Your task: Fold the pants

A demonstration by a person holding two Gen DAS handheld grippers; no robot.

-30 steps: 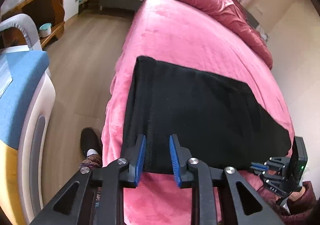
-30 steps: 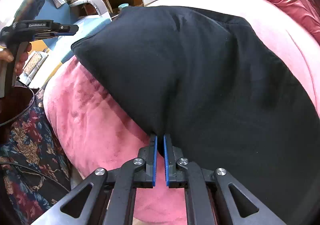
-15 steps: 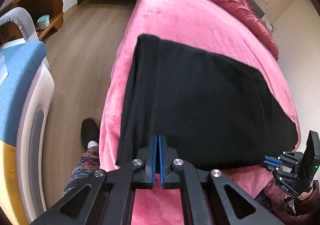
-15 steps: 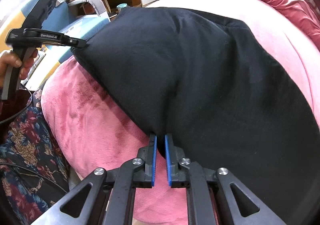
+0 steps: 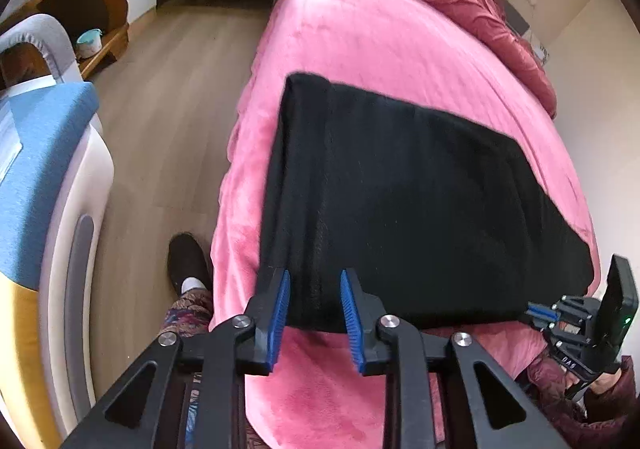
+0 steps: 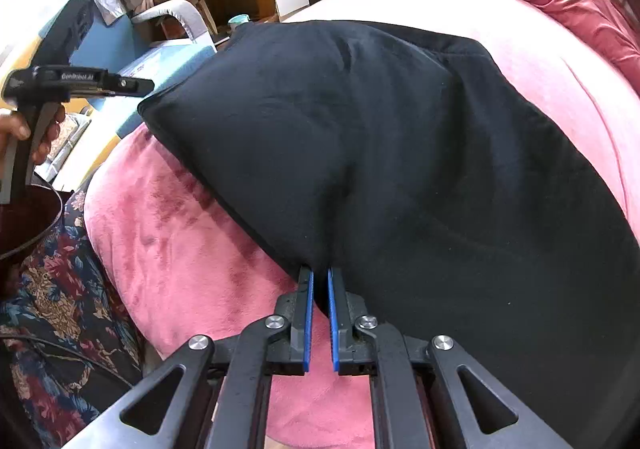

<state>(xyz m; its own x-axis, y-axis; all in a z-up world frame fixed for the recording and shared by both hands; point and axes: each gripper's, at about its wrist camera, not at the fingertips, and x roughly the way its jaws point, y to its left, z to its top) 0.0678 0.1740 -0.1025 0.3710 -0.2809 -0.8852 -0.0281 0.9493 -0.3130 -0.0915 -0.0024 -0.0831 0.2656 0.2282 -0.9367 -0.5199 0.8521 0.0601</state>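
Black pants (image 5: 400, 201), folded flat on pink bed (image 5: 360, 49). Left gripper (image 5: 314, 289) at 6 o'clock hem: jaws opening, pads clear of cloth. Right gripper (image 6: 318, 281): clamped on the near edge.

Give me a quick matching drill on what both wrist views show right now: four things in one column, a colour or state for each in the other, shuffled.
Things:
1. left gripper
2. right gripper
3. pants
4. bed cover

States or colours:
A. pink
B. jaws opening, pants edge between them
C. black, lying folded on the bed
D. shut on the pants' near edge

Pairs: 1-B, 2-D, 3-C, 4-A
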